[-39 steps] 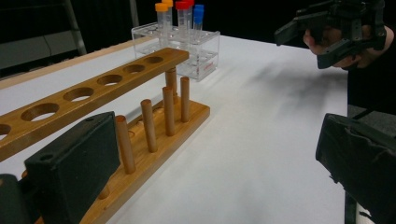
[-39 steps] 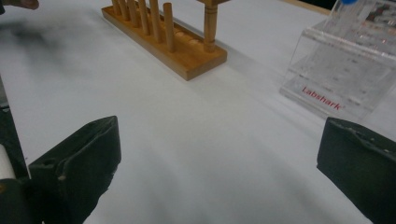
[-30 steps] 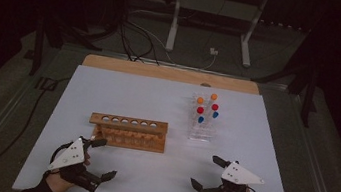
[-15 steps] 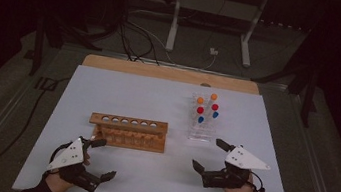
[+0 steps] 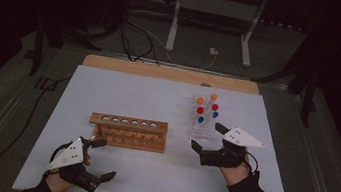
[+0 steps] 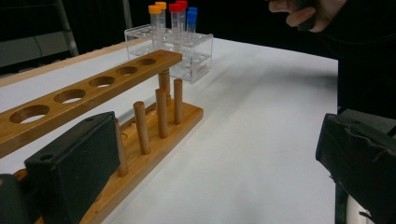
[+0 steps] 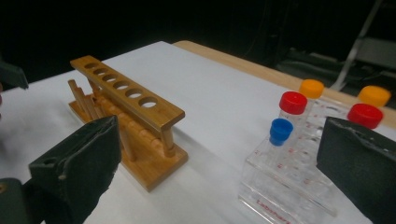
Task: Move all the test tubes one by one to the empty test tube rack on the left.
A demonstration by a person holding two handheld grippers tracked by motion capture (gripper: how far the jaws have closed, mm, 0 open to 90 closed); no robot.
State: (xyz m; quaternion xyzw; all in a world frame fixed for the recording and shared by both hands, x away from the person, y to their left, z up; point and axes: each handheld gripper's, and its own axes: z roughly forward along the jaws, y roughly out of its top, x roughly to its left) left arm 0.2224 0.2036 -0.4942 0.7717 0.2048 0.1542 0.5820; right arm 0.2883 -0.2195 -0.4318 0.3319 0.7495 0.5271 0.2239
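Capped test tubes point(image 5: 206, 108) stand in a clear rack point(image 5: 201, 130) on the tabletop point(image 5: 158, 99), right of an empty wooden rack point(image 5: 128, 131). Right gripper point(image 5: 209, 138), jaws spread, nears them; likely next, pinch one tube. Left gripper point(image 5: 101, 159) spread, idle.

The right tool point(image 5: 209, 137) has moved forward to the clear tube rack point(image 5: 202, 129).

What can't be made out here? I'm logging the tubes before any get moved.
- Second blue cap: hidden in the right gripper view by the right jaw; the high view shows it.
- Tube contents: too small in the high view.
- Clear rack label: cut off at the bottom edge of the right gripper view.
- Wooden rack: near end hidden by the left jaw in the left gripper view.
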